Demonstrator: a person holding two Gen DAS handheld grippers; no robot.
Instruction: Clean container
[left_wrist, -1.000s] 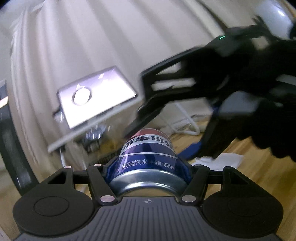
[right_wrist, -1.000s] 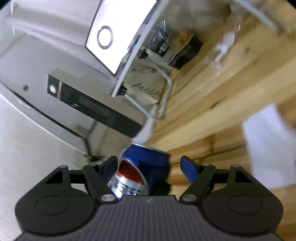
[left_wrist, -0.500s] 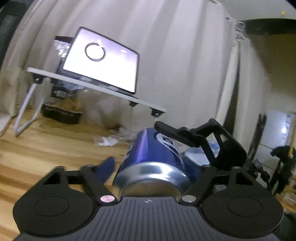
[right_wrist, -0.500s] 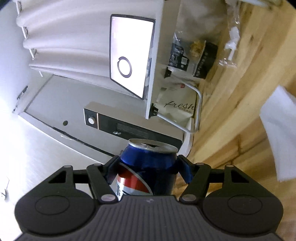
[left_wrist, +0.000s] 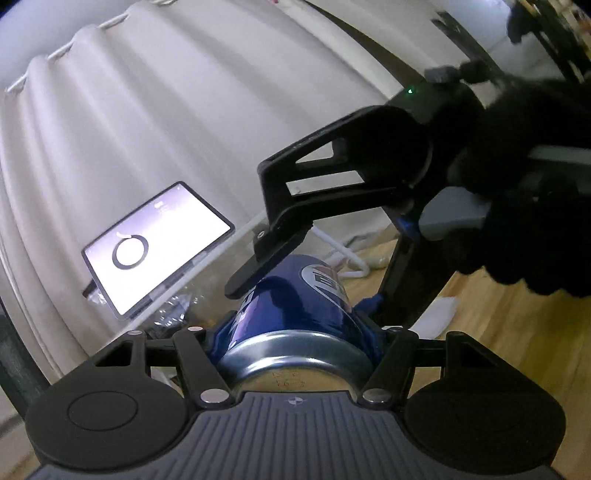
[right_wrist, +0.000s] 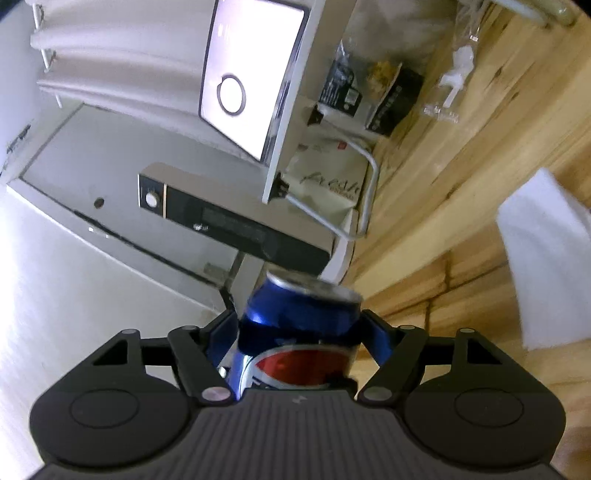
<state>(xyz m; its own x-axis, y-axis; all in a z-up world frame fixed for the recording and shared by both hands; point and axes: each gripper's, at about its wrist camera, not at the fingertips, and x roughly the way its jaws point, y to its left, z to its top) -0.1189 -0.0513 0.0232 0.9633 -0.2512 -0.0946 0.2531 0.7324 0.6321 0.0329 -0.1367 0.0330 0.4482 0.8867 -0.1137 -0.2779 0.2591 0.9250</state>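
A blue Pepsi can (left_wrist: 295, 306) is held in the air between both grippers. My left gripper (left_wrist: 295, 325) is shut on its lower part, silver bottom rim toward the camera. My right gripper (right_wrist: 299, 325) is shut on the upper part of the can (right_wrist: 299, 321), just under its silver top. In the left wrist view the right gripper's black fingers (left_wrist: 273, 251) reach down over the can's far end, held by a black-gloved hand (left_wrist: 532, 206). A blue cloth (left_wrist: 365, 306) seems to be pinched between the right gripper's pads and the can.
A lit tablet (left_wrist: 155, 243) stands on a small white folding table (right_wrist: 291, 122) before a beige curtain (left_wrist: 147, 110). A white tissue (right_wrist: 546, 258) lies on the wooden floor (right_wrist: 461, 166). Snack packets (right_wrist: 373, 92) and a paper bag (right_wrist: 328, 181) lie under the table.
Both grippers and the can have swung and tilted. The right gripper, open around the can a second ago, has shut on it. The left gripper has kept its hold.
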